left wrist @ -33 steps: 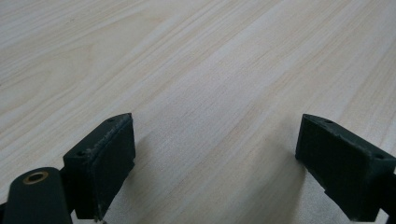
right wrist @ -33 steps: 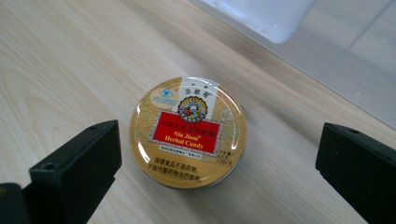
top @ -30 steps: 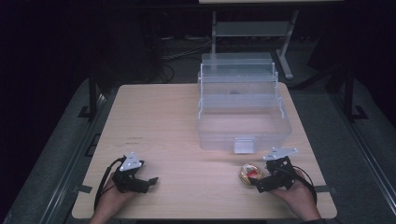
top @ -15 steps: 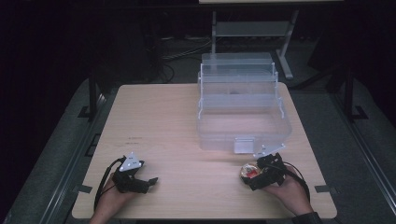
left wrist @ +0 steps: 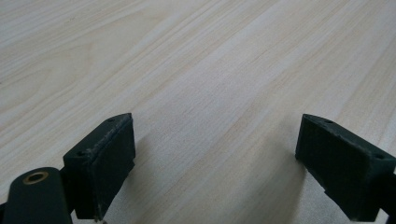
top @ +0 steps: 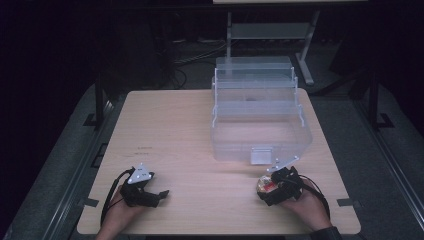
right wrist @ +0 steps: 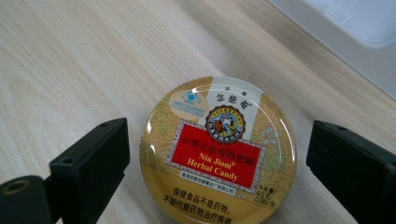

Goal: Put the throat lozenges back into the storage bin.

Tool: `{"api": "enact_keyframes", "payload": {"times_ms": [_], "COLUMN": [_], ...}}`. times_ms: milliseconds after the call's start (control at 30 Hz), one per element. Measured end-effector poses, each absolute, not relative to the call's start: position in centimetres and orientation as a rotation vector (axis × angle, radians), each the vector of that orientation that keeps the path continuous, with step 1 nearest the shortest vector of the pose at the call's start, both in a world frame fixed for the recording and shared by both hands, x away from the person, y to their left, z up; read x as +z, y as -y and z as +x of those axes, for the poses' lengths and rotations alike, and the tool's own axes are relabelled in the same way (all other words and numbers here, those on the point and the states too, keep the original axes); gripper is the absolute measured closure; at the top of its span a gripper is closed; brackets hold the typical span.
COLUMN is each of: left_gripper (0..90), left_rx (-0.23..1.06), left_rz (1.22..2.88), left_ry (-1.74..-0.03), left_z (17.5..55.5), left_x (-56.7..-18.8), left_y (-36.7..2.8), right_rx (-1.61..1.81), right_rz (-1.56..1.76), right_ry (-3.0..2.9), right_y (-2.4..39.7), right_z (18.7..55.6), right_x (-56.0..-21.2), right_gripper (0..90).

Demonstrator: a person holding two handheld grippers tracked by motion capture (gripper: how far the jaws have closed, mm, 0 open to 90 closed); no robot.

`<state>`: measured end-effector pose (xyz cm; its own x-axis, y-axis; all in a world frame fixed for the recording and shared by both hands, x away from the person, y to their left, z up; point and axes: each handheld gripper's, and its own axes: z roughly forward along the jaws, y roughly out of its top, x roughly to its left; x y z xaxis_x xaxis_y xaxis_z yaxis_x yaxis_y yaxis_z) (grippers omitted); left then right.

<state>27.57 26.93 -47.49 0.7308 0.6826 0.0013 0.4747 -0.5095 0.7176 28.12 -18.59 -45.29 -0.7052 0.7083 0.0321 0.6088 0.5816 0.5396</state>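
The right tongs (right wrist: 217, 154) straddle the candy tin (right wrist: 218, 151) at the desk's (top: 190, 130) near right; their jaws have just been closing but stand short of its sides. The grasp is underway; next they must pinch the tin squarely. The left tongs (left wrist: 215, 163) rest spread, near left. The clear bin (top: 260, 127) waits beyond

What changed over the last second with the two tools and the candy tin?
The right tool has eased in around the round candy tin, and its jaws have just been closing, the tin between them but gaps showing on both sides. The left tool stayed put, open over bare table; the clear box is unmoved.
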Motion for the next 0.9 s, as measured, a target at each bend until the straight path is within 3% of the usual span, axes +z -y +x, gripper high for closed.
{"api": "enact_keyframes", "payload": {"times_ms": [900], "left_gripper": [11.2], "left_rx": [0.369], "left_rz": [2.206], "left_ry": [-0.869], "left_z": [27.53], "left_x": [-47.5], "left_y": [-26.94], "right_rx": [0.755], "right_rz": [1.085], "right_ry": [-2.654], "right_y": [18.73], "right_z": [28.06], "right_x": [-45.92], "right_gripper": [17.7]}}
